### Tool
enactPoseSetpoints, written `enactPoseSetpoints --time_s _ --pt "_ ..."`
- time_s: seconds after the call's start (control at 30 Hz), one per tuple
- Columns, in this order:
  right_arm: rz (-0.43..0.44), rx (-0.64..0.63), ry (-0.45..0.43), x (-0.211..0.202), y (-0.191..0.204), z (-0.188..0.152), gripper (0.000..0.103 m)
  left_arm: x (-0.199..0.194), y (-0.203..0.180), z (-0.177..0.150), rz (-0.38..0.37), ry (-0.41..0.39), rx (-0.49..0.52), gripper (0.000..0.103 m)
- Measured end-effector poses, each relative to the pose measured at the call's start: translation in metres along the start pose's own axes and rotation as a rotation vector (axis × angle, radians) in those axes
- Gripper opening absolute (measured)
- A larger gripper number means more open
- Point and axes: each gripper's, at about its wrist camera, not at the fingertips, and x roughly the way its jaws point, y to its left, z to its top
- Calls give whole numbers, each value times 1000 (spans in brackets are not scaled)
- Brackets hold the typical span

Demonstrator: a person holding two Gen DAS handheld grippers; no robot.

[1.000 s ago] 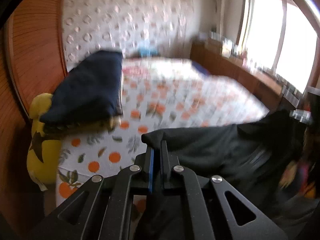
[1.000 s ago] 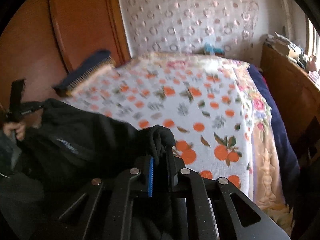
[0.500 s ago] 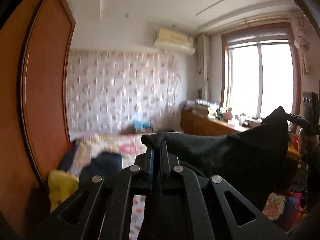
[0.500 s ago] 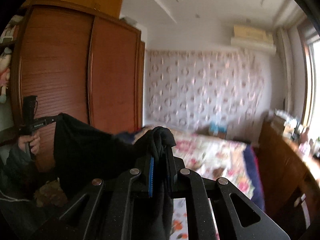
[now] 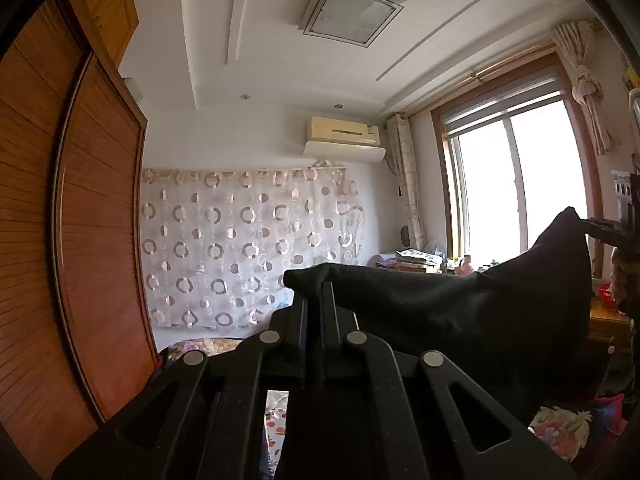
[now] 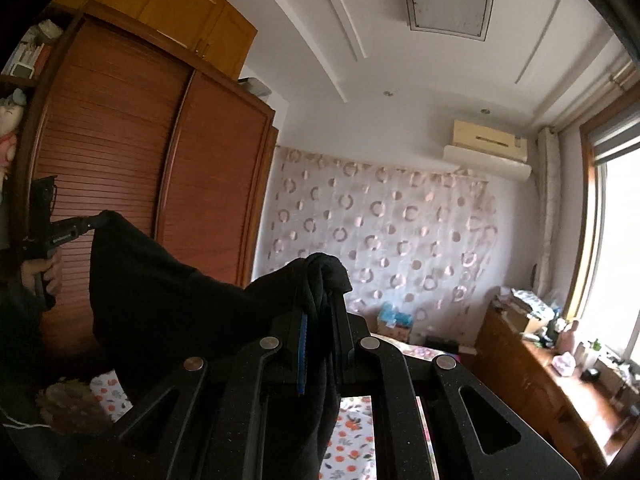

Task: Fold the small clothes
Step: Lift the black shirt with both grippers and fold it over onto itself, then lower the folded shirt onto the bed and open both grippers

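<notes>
A black garment (image 5: pixel 460 320) hangs stretched in the air between both grippers, high above the bed. My left gripper (image 5: pixel 316 284) is shut on one top corner of it. In the right wrist view my right gripper (image 6: pixel 320 280) is shut on the other bunched corner of the black garment (image 6: pixel 168 300). Each view shows the opposite gripper at the far end of the cloth: the right gripper (image 5: pixel 608 232) at the right edge, the left gripper (image 6: pixel 76 228) at the left with a hand around its handle. The lower part of the garment is hidden behind the gripper bodies.
A bed with an orange-print sheet (image 6: pixel 352 436) lies below. A tall wooden wardrobe (image 6: pixel 132 160) stands on the left. A wooden sideboard (image 6: pixel 532 372) with clutter runs under the window (image 5: pixel 516 184). A circle-patterned curtain (image 5: pixel 248 248) covers the far wall.
Both grippers have risen and tilted up to level, lifting the black garment off the bed. The views swung from the bedsheet to the far wall and ceiling.
</notes>
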Motion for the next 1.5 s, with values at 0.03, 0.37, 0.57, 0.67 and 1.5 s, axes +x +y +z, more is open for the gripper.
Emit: enactPoseSetpoints --time_s 0.03,0.37,0.57,0.67,1.5 --pt "-7 -4 2 -2 6 -3 9 1 1 0 -2 1 0 5" --pt "-81 18 150 63 9 -29 9 85 2 -35 12 130 -14 5" --pt "-88 81 319 150 -7 -88 9 181 -1 -111 23 290 -16 5" --pt "-90 90 405 200 -11 -124 9 225 -2 -155 54 382 -16 5" --pt "-233 224 632 310 -18 -201 23 307 -24 -214 57 602 35 13"
